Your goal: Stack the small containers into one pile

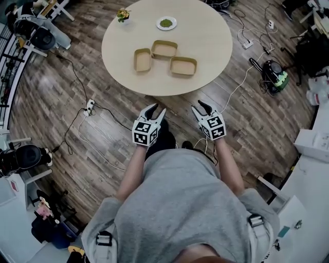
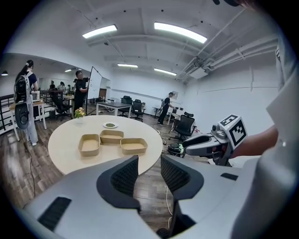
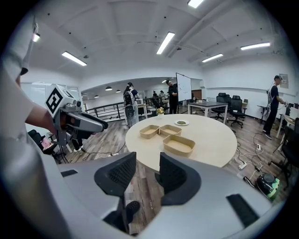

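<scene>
Three shallow tan containers lie side by side on the round table [image 1: 205,41], none stacked: a left one [image 1: 142,59], a back one [image 1: 164,49] and a right one [image 1: 183,66]. Both grippers hover over the wooden floor short of the table's near edge, apart from the containers. My left gripper [image 1: 156,111] is open and holds nothing; its own view shows the containers [image 2: 111,136] beyond its fingers [image 2: 125,175]. My right gripper [image 1: 201,107] is open too, with nothing between its pads [image 3: 174,173]. The containers [image 3: 179,145] lie ahead of it.
A white plate of green stuff [image 1: 166,22] and a small flower pot [image 1: 123,15] stand at the table's far side. Cables and a power strip [image 1: 90,106] lie on the floor to the left. A black and green machine [image 1: 272,76] sits to the right. Several people stand in the background.
</scene>
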`<state>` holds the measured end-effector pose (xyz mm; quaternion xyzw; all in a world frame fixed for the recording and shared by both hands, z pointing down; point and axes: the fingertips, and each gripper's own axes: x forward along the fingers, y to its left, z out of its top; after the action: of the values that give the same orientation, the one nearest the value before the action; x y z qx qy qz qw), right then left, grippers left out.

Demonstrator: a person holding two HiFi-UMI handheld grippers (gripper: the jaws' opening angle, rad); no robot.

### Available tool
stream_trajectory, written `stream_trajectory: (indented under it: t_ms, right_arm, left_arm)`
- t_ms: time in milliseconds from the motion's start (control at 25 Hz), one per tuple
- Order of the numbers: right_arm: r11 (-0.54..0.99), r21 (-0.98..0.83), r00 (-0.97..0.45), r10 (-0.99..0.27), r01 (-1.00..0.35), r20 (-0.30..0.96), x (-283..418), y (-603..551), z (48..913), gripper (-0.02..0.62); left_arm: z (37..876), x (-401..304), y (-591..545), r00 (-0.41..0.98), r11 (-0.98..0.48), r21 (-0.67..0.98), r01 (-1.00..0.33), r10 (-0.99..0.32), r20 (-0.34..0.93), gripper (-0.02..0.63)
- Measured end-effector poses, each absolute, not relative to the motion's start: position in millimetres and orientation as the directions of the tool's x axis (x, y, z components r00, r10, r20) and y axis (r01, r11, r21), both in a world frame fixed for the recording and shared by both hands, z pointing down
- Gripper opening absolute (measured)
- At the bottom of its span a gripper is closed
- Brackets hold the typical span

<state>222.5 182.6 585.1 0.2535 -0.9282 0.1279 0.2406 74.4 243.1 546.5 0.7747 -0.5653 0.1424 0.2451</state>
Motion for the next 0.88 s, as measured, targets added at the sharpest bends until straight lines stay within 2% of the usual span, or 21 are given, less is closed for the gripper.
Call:
stream_trajectory:
  t_ms: [320,880]
  right_arm:
    - [0.822,-0.096,-0.729,-0.437,-0.562,0.527,187.5,164.3,584.7,0.158]
    - [0.711,-0.091,-0.634,-0.551,-0.697,0.544,160.7,131.9,587.8,0.114]
  left_arm:
    - [555.5,39.0,216.9,0.367,-0.287,0.231,-0.930,-0.783,0.503,0.155]
    - [555.3,-15.4,162.7,0.467,-0.412,0.223,-0.883,-0.735,0.491,0.155]
